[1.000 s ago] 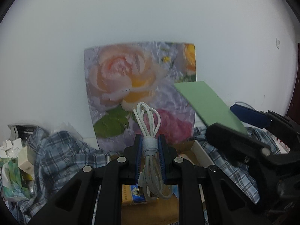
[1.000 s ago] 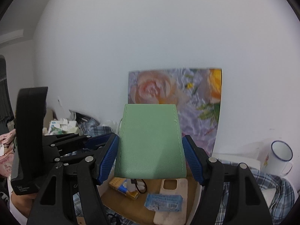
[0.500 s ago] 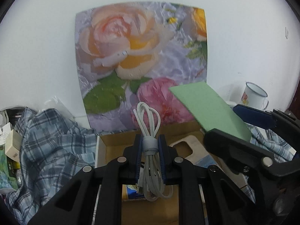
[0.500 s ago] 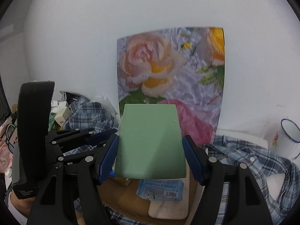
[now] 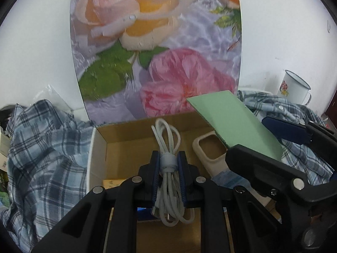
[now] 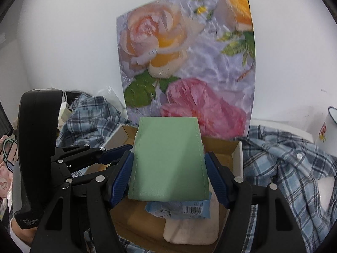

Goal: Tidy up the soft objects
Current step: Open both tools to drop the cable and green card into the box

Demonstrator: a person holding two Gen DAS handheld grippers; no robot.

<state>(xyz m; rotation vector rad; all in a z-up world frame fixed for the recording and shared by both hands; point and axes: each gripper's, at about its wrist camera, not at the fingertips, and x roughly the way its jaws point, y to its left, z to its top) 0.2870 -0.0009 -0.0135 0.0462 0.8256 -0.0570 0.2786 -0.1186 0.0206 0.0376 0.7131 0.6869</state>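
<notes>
My left gripper point(image 5: 167, 160) is shut on a coiled white cable point(image 5: 168, 181), held upright by its band over an open cardboard box point(image 5: 126, 135). My right gripper point(image 6: 167, 166) is shut on the sides of a flat green pouch point(image 6: 168, 160), which hangs over the same box point(image 6: 219, 145); the pouch point(image 5: 233, 122) also shows at the right of the left wrist view. In the box lie a beige phone case point(image 5: 207, 154), a blue tissue packet point(image 6: 179, 209) and a yellow packet point(image 5: 111, 182).
A rose-printed board point(image 5: 155, 48) leans on the white wall behind the box. A blue plaid shirt point(image 5: 42, 154) is bunched on both sides of the box. A white enamel mug point(image 5: 293, 89) stands at the far right. Small boxes and packets sit at the far left.
Both grippers have sunk and tipped downward toward the box, still holding the cable and the pouch. The box interior has come into fuller view.
</notes>
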